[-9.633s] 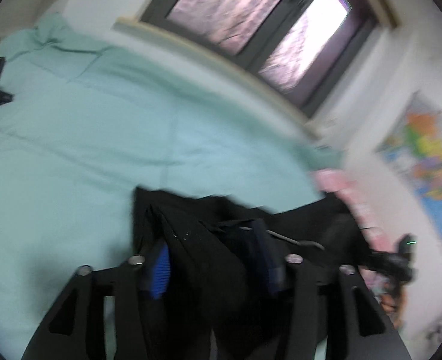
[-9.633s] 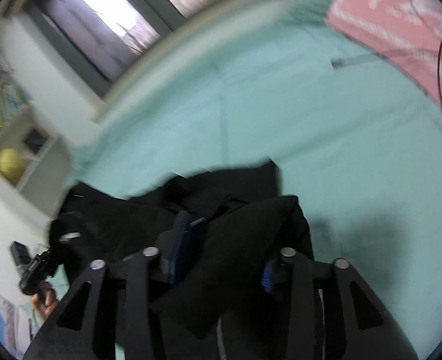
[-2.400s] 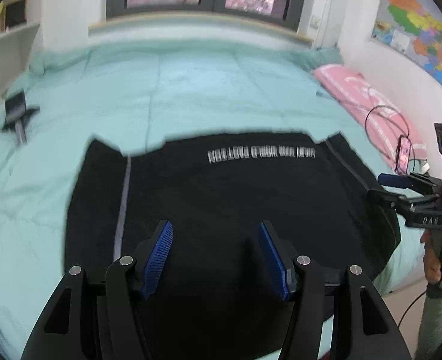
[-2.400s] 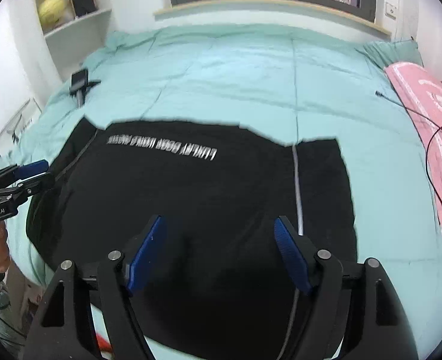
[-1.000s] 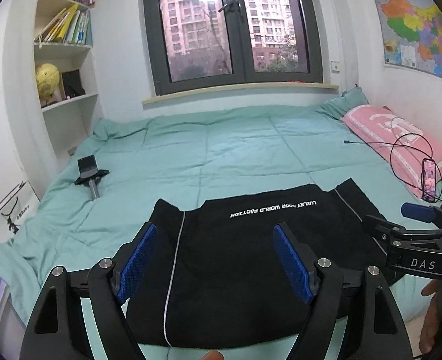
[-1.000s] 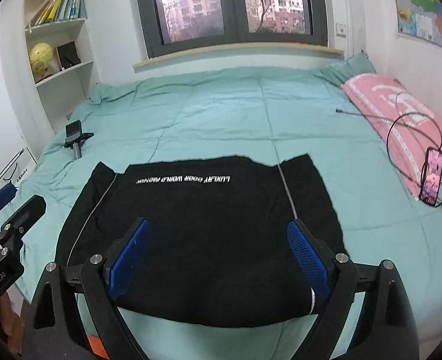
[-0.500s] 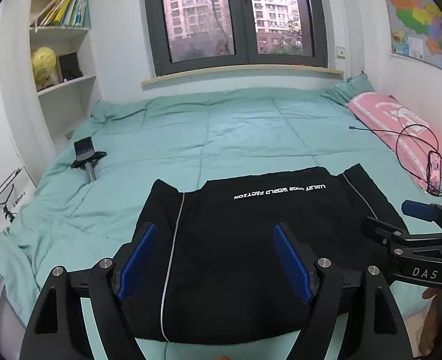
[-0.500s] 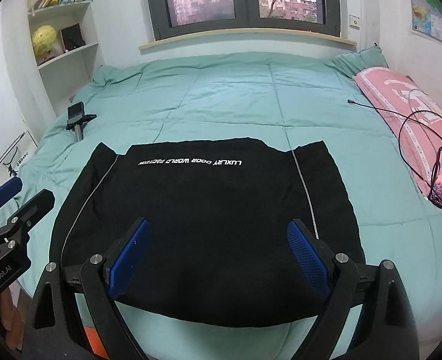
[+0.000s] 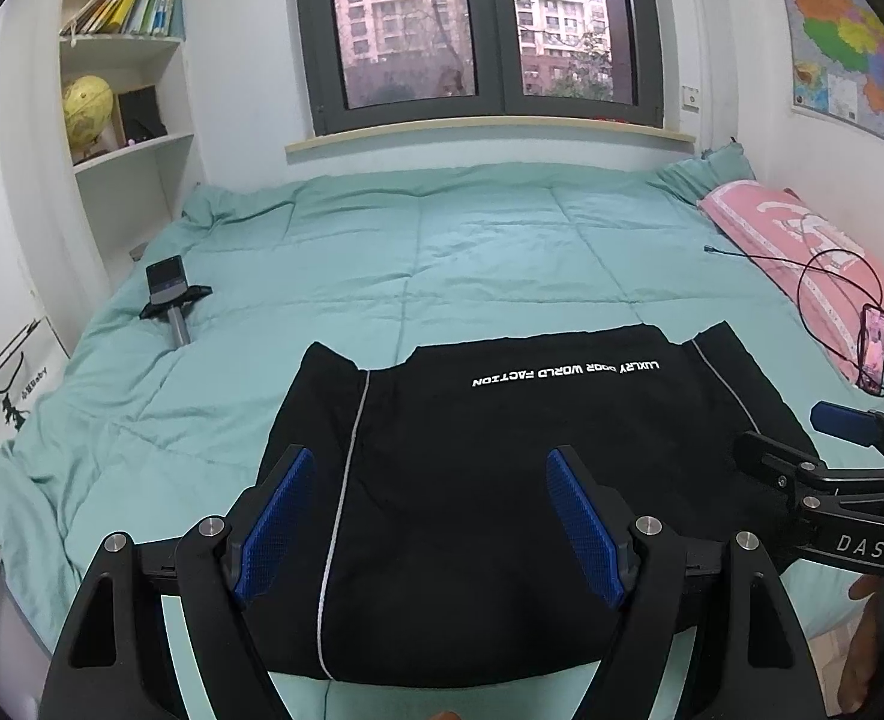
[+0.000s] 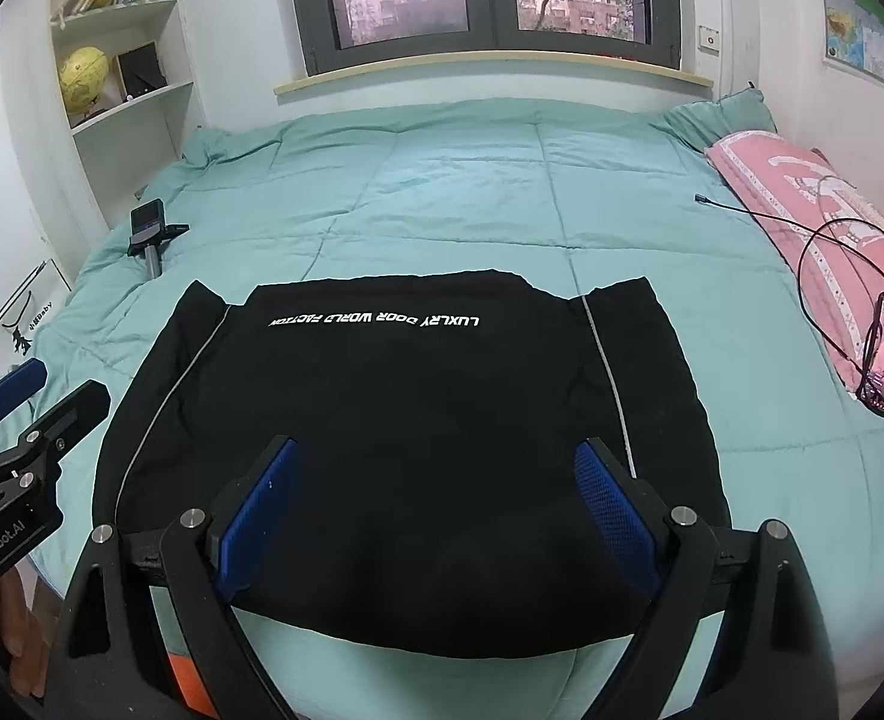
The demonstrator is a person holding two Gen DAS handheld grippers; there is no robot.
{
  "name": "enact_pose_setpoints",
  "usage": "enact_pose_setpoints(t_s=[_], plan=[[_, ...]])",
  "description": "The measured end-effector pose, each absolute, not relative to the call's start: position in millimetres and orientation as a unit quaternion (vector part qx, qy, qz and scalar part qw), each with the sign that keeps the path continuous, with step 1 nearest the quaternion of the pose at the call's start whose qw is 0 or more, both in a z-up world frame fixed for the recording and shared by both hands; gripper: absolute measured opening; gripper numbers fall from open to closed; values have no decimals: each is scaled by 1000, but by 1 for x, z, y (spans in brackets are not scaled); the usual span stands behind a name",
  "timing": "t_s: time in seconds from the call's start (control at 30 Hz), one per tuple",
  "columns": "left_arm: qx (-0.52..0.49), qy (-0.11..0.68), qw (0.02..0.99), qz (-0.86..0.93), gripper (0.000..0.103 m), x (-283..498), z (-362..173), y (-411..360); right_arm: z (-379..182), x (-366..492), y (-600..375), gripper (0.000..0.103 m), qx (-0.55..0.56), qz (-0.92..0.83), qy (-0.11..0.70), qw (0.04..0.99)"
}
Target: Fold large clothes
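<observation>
The garment (image 9: 502,456) lies flat on the bed (image 9: 472,252), seemingly below both wide, empty tongs (image 9: 432,519) (image 10: 435,504).

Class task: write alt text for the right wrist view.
A black garment with white lettering lies flat on a teal bed, seen between the open right gripper. A pink pillow lies right, the left gripper at left.

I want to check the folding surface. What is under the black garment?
The black garment lies flat on the green quilt, which shows all around it. The quilt part beneath it is covered, so anything there cannot be seen.
</observation>
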State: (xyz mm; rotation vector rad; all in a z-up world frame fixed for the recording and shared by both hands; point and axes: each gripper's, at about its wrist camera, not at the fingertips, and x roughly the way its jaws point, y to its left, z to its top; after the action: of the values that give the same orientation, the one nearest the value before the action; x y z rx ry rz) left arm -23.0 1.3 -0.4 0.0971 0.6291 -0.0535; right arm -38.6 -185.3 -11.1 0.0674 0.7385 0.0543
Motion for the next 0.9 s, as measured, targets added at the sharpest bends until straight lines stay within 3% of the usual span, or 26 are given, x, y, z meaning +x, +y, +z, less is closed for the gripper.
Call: enact_pose_setpoints(t_s=[0.9], plan=[[22,341,939,-48,80,-15,-12,5,-23,-35,-186,94,40,22,374,926]])
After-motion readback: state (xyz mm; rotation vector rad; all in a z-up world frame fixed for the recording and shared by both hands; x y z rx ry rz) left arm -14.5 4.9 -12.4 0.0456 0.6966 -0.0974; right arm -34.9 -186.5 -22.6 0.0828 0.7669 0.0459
